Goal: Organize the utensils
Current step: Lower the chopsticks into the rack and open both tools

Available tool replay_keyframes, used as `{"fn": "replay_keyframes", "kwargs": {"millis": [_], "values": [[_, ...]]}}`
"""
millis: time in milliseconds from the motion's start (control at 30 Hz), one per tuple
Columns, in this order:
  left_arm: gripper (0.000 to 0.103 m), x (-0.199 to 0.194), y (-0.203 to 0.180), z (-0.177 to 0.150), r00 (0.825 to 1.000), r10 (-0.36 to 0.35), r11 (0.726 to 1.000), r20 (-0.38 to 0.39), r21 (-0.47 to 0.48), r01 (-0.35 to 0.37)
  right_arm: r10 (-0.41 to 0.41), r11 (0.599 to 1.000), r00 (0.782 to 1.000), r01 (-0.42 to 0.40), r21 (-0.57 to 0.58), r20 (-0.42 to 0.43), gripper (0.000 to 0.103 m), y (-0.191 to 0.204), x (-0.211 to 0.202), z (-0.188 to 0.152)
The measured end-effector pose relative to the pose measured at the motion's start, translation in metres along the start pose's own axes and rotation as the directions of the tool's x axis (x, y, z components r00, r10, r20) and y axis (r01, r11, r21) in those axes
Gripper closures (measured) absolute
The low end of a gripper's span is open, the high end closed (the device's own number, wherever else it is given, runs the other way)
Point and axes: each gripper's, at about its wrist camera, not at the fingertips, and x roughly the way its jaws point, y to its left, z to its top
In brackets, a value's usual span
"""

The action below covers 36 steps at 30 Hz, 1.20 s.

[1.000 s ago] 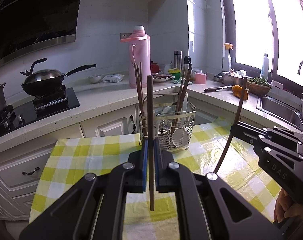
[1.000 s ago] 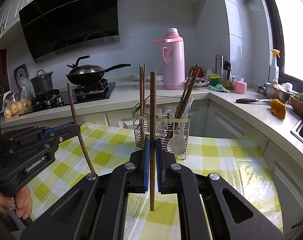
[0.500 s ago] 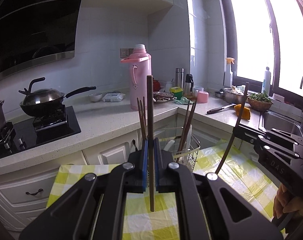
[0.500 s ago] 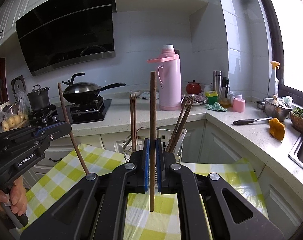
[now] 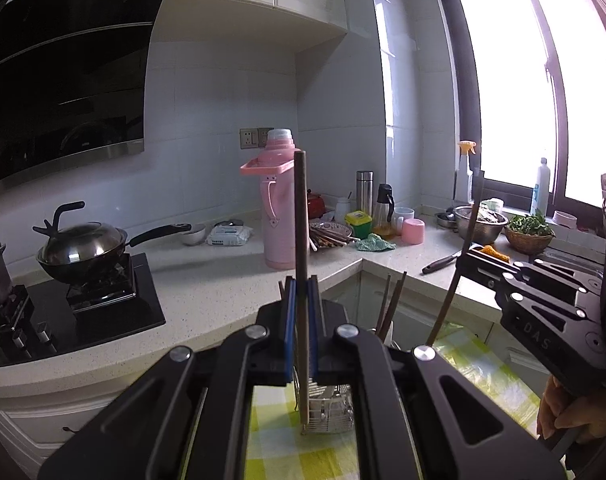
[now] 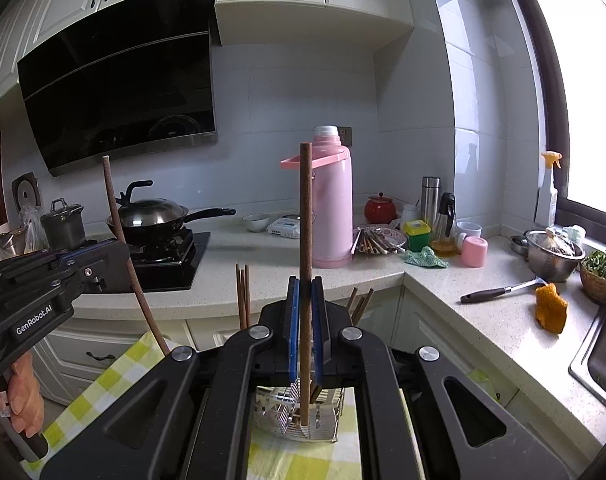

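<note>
Since the earlier frames both grippers have risen: the wire utensil rack (image 6: 299,412), which stood in front of the fingers a second ago, now sits low between the arms, and more wall and cabinet fill the views. The left gripper (image 5: 301,312) pinches a dark brown chopstick (image 5: 301,240) between its blue pads, held upright, its lower tip showing just over the rack's rim (image 5: 331,424). The right gripper (image 6: 305,312) clamps a second brown chopstick (image 6: 306,220) the same way, upright, its tip down among the rack's wires. Both sticks are straight, slim and matte. The rack stands on a yellow-checked tablecloth (image 6: 115,376) and already holds other chopsticks (image 6: 243,292), which rise above the grippers' knuckles on either side. Each gripper appears at the edge of the other's view, so they hang side by side, near but apart. Beyond the table runs the speckled counter (image 6: 443,292), with a pink thermos (image 6: 335,200) on it.
</note>
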Motion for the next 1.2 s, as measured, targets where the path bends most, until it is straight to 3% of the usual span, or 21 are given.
{"fn": "replay_keyframes", "kwargs": {"millis": [200, 433, 833, 1200], "values": [[0.097, 0.029, -0.002, 0.015, 1.000, -0.015, 1.000, 0.009, -0.020, 0.016, 0.005, 1.000, 1.000, -0.005, 0.020, 0.005, 0.097, -0.006, 0.026, 0.013], [0.097, 0.076, -0.001, 0.009, 0.999, -0.023, 0.999, -0.022, -0.034, 0.022, 0.034, 0.998, 0.998, -0.031, 0.048, -0.049, 0.097, -0.010, 0.068, -0.002], [0.097, 0.130, 0.003, -0.033, 0.989, -0.070, 0.996, -0.131, -0.059, 0.062, 0.080, 0.996, 0.976, -0.071, 0.053, -0.204, 0.097, 0.000, 0.129, -0.047], [0.097, 0.155, -0.001, -0.076, 0.972, -0.075, 0.995, -0.223, -0.083, 0.058, 0.099, 0.990, 0.958, -0.068, 0.123, -0.270, 0.097, -0.013, 0.152, -0.077]]}}
